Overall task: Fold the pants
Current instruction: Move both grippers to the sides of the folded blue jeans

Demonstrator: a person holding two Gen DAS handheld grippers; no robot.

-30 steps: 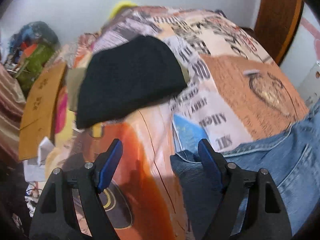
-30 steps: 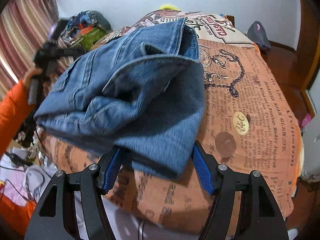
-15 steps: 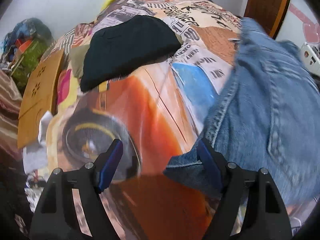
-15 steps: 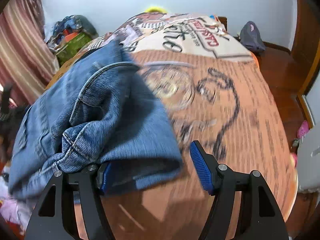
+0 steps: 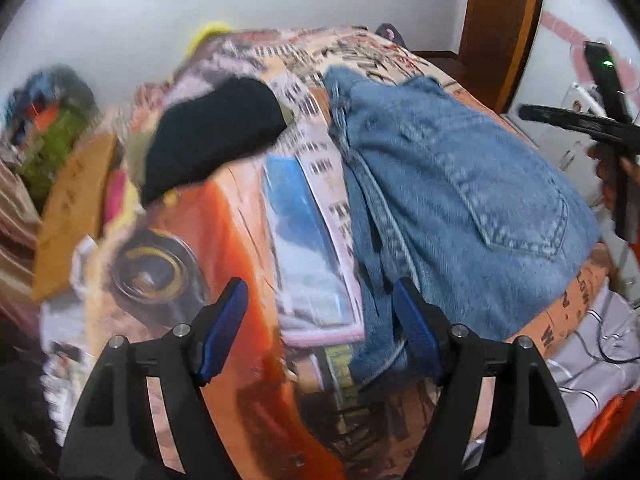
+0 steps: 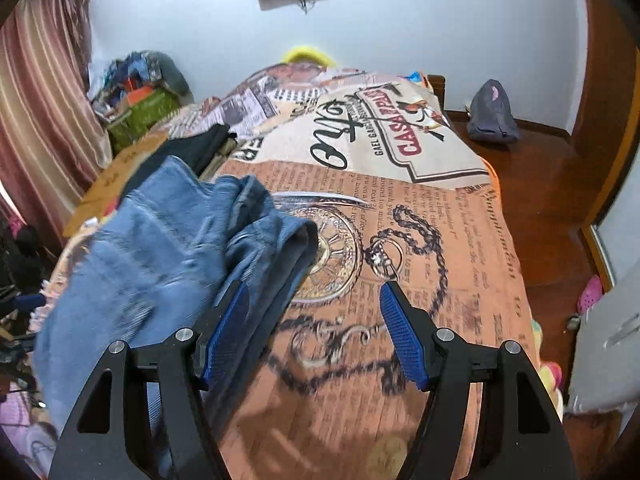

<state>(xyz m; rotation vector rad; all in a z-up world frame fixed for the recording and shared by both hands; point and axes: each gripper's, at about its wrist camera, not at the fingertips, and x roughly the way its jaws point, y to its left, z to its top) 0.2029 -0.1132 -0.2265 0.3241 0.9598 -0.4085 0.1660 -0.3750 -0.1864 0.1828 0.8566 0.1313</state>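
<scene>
Folded blue jeans [image 5: 460,200] lie in a bundle on the printed bedspread [image 5: 224,240], back pocket up. My left gripper [image 5: 320,324] is open and empty, just left of the jeans' near edge, its right finger touching the denim. In the right wrist view the jeans [image 6: 160,264] lie at the left on the bedspread [image 6: 440,240]. My right gripper [image 6: 312,328] is open and empty, its left finger against the jeans' right edge. The right gripper's handle [image 5: 612,120] shows at the far right of the left wrist view.
A folded black garment [image 5: 216,132] lies on the bed beyond the jeans, also in the right wrist view [image 6: 188,152]. A cardboard sheet [image 5: 72,208] and a clutter pile [image 6: 136,92] sit left of the bed. A curtain [image 6: 36,120], a bag [image 6: 492,114] on the wooden floor.
The jeans were set down as a folded bundle on the bed. Both grippers drew back and apart from them; the right gripper swung to the jeans' right side.
</scene>
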